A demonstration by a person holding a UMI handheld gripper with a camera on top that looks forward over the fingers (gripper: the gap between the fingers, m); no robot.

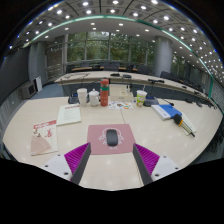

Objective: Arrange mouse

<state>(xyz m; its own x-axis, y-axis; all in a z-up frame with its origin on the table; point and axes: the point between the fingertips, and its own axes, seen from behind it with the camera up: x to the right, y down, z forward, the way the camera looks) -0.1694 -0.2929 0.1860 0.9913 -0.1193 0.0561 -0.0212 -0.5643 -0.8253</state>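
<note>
A dark grey mouse point(111, 137) lies in the middle of a pink mouse mat point(98, 131) on the beige table point(40, 108). My gripper point(112, 157) is open and empty, its two fingers spread wide with magenta pads point(76, 155) showing on each side. The mouse and mat lie just ahead of the fingers, roughly centred between them, with bare table between the fingertips and the mat's near edge.
Cups and an orange bottle point(104, 92) stand at the back of the table. A red-and-white booklet point(43, 136) and a white paper point(69, 114) lie to the left. Papers and a pen point(183, 123) lie to the right. Office desks and windows fill the background.
</note>
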